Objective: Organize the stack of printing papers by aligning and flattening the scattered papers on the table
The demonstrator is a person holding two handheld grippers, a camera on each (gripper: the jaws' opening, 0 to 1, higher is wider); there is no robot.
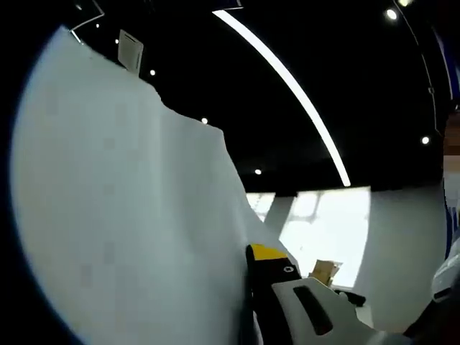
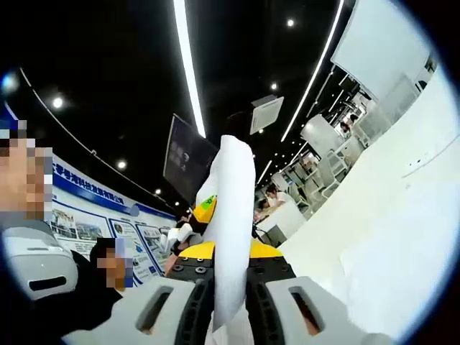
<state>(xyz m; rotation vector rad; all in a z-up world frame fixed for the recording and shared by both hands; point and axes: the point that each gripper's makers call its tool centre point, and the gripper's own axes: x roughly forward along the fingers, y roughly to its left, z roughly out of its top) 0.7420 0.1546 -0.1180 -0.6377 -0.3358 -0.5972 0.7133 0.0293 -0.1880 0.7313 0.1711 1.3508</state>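
Both grippers lift the papers (image 2: pixel 231 223) edge-on toward the ceiling: the right gripper (image 2: pixel 230 302) clamps them between its jaws; the left gripper (image 1: pixel 253 287) apparently pinches the sheets too. Next: tapping edges square on the table.

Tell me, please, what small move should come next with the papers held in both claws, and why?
Probably lower the papers back toward the table and tap their edges level. The right claw is shut on the stack, which stands edge-on between its jaws, lifted toward the ceiling. In the left gripper view the sheets look curved beside the left claw, so they still need flattening.
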